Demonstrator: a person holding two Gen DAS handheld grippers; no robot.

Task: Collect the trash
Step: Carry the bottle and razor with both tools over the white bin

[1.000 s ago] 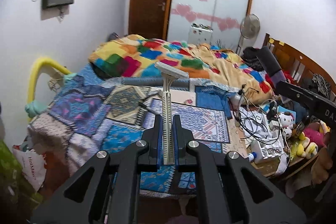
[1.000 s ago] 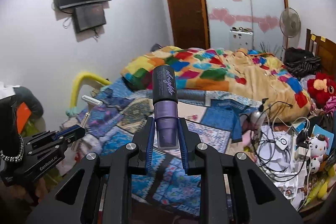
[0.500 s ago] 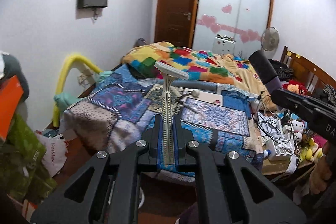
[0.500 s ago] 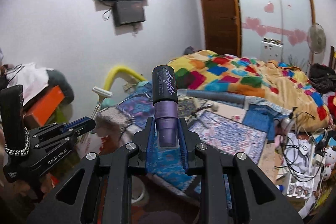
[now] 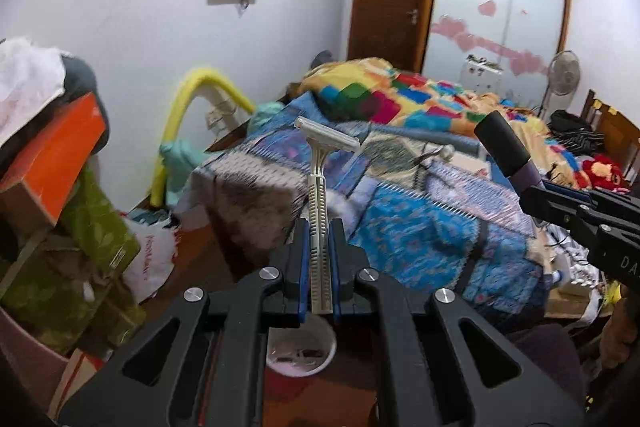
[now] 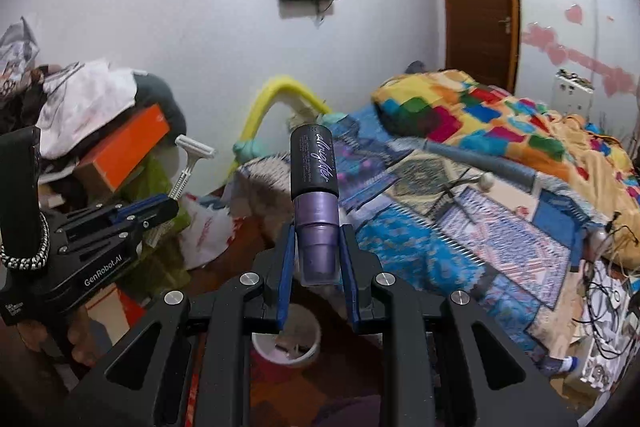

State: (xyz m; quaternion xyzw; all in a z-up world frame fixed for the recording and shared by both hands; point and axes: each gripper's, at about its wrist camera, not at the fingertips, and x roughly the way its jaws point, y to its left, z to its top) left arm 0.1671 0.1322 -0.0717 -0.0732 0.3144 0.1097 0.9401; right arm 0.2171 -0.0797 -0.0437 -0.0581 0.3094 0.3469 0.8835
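My left gripper (image 5: 319,227) is shut on a white disposable razor (image 5: 319,187), held upright with its head at the top. My right gripper (image 6: 316,235) is shut on a purple spray bottle with a black cap (image 6: 315,195), also upright. Both hang in the air beside the bed, above the floor. A small white-rimmed bin (image 5: 301,349) stands on the floor just below and behind the left fingers; it also shows below the right fingers (image 6: 287,345). The left gripper with the razor (image 6: 188,167) shows at the left of the right wrist view, and the right gripper with the bottle (image 5: 506,151) at the right of the left wrist view.
The bed with patterned blankets (image 5: 420,227) fills the right. At the left stand stacked boxes, an orange box (image 5: 52,163), green bags and a white plastic bag (image 5: 150,267). A yellow foam tube (image 5: 188,107) leans by the wall. Cables and toys lie at the far right (image 6: 600,307).
Both grippers have swung left and pulled back from the bed, still holding the razor and bottle. The floor, the bin and the pile of boxes have come into view.
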